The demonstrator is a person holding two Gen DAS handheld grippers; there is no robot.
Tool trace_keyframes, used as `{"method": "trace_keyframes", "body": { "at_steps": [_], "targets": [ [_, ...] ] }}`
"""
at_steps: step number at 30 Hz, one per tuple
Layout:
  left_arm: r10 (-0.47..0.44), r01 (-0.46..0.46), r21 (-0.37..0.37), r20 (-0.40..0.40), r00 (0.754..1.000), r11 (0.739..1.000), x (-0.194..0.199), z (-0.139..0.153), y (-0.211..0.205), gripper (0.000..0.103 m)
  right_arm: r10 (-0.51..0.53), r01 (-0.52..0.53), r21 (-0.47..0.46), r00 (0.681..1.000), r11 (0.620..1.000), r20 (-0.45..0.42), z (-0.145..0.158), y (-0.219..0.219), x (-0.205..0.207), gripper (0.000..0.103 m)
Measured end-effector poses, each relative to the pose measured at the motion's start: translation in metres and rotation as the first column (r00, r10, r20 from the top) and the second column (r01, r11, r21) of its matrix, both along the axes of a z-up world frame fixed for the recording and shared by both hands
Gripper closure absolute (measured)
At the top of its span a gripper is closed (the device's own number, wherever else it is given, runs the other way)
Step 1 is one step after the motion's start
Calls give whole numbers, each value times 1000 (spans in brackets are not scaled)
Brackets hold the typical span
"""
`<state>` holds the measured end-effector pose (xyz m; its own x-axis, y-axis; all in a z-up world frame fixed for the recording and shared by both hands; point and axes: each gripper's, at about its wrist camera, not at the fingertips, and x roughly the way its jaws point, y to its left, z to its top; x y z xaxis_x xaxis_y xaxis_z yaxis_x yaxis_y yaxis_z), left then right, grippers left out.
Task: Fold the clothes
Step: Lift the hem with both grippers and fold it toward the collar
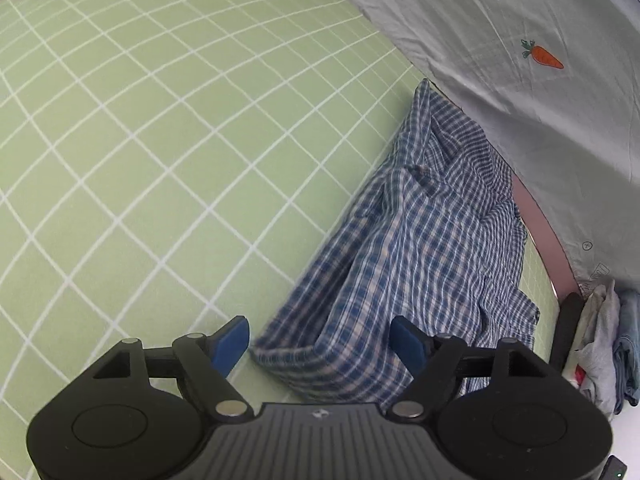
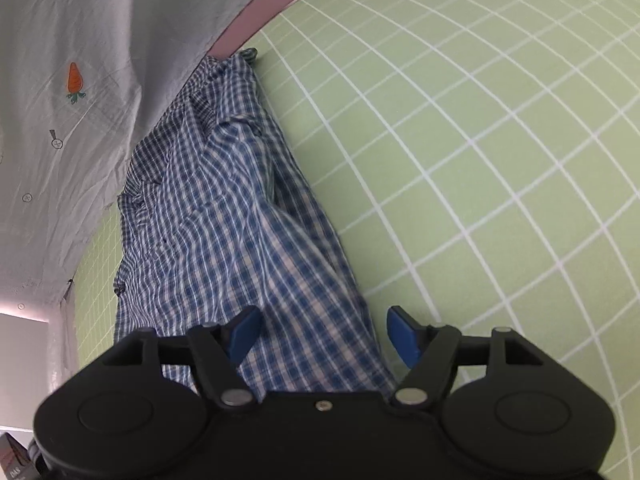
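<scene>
**Both claws released over one long band of plaid**

Starting at the left: the left claw (image 1: 320, 344) stands with its blue pads (image 1: 232, 346) spread apart and nothing pinched between them. The near end of the plaid shirt (image 1: 400, 248) lies on the green gridded mat (image 1: 140, 160) right under the gap, with its corner close by the left pad and the cloth carrying on under the right one. From there the shirt runs up and to the right in this view, a rumpled strip narrowing toward the grey carrot-print sheet (image 1: 500, 80) that hangs at the mat's far edge. To the far right a small heap of other clothes (image 1: 600, 340) sits off the mat.

Moving right: the right claw (image 2: 324, 336) is likewise released, its pads (image 2: 404, 334) wide, with plaid shirt (image 2: 240, 220) cloth passing below and between them but not clamped. Here the strip runs away up and to the left, toward the same grey sheet (image 2: 60, 140), with the open green mat (image 2: 480, 160) on the claw's right.

So the relation that matters: the shirt's long axis leads away from both claws, and each sits over the near end of it, one toward each side. Neither looks clearly nearer. In my judgement the next grip has to be taken on that near edge, each claw on its own corner, and the bunched far end under the sheet may drag or stay creased if the cloth is pulled along its length.
</scene>
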<state>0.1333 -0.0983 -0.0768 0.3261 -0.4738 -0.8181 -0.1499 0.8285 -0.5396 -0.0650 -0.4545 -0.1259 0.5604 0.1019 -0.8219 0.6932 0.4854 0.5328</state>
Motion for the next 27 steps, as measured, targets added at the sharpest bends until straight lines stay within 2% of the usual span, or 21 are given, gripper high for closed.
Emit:
{"method": "trace_keyframes", "body": {
  "at_steps": [3, 7, 8, 10, 11, 12, 13, 15, 19, 23, 27],
  "targets": [
    [10, -11, -29, -17, 1000, 1000, -4, -4, -2, 25, -13, 13, 36, 1000, 999, -8, -1, 3, -7, 28],
    [18, -19, -58, -30, 999, 998, -4, -11, -8, 28, -12, 12, 62, 1000, 998, 2, -4, 8, -11, 28],
    [20, -22, -65, -33, 999, 998, -4, -12, -10, 31, -14, 14, 75, 1000, 997, 9, -6, 8, -12, 28],
    [32, -36, -80, -47, 998, 996, -2, -16, -11, 46, -23, 20, 105, 999, 994, 24, -9, 7, -13, 34],
    [34, -39, -90, -53, 998, 995, -1, -18, -11, 51, -20, 16, 116, 999, 993, 38, -10, 7, -15, 50],
    [31, -37, -98, -60, 998, 995, 0, -20, -13, 64, -16, 9, 125, 999, 992, 51, -11, 6, -17, 70],
    [28, -35, -105, -68, 997, 994, 1, -21, -15, 81, -14, 6, 130, 998, 991, 59, -12, 6, -18, 76],
    [26, -35, -115, -78, 997, 993, 1, -22, -18, 95, -9, -1, 133, 997, 991, 74, -12, 7, -23, 89],
    [22, -28, -115, -58, 998, 993, -15, -15, -16, 98, 5, -14, 97, 996, 995, 89, -5, 11, -34, 94],
    [19, -31, -127, -96, 995, 991, -45, -17, -4, 98, 21, -26, 67, 997, 997, 78, 7, 19, -56, 95],
    [17, -31, -112, -126, 992, 993, -90, -18, 10, 98, 20, -25, 95, 998, 995, 55, 8, 32, -91, 95]
  ]
}}
